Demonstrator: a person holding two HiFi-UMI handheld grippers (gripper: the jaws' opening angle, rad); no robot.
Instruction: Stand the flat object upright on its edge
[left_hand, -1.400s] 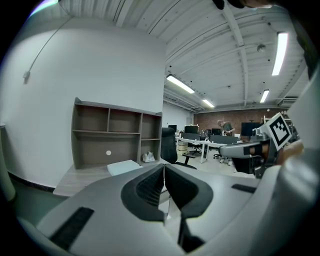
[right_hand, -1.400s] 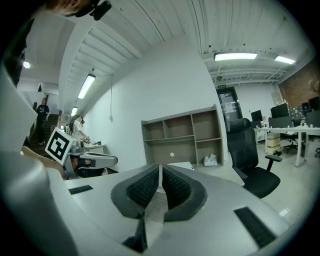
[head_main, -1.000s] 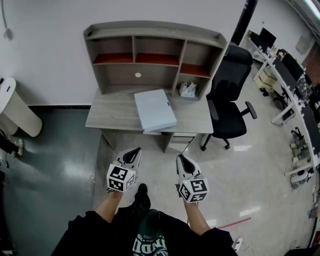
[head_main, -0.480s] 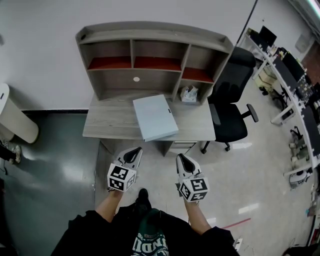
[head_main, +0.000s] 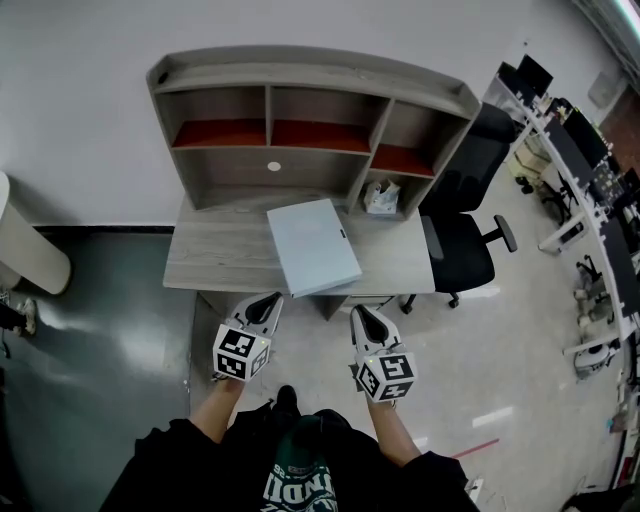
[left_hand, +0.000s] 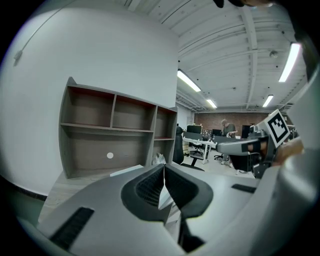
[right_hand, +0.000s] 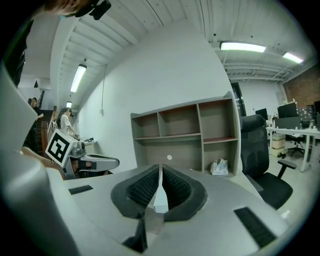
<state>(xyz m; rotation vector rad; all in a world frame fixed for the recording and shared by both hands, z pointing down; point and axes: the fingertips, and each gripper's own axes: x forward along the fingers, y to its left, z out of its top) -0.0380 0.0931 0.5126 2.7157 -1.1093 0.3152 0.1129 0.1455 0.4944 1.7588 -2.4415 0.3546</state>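
Pale blue flat object (head_main: 313, 245): lying flat on the wooden tabletop (head_main: 215, 262), just ahead of both hand-held grippers and between them, with its near corner poking over the front edge.
Left hand-held gripper (head_main: 268, 303): jaws pressed together, nothing between them, pointing toward the left side of the flat object, not touching it.
Right hand-held gripper (head_main: 361, 318): jaws together too, empty, pointing toward the right side of the flat object, not touching it.
Shelf unit (head_main: 300, 95): at the back of the tabletop, beyond the flat object, on the far side from both hand-held grippers.
Black chair (head_main: 462, 235): ahead and off to the right of the right hand-held gripper.
Step in hand: the reach toward the tabletop, by the look of it; no lifting begun, flat object not yet on its edge.
Next move: probably bring the tips up to the tabletop, open the jaws or slip a tip under the poking-out corner, then tip the flat object up onto one edge. Likely needs one hand-held gripper on each side so it does not flop back down.
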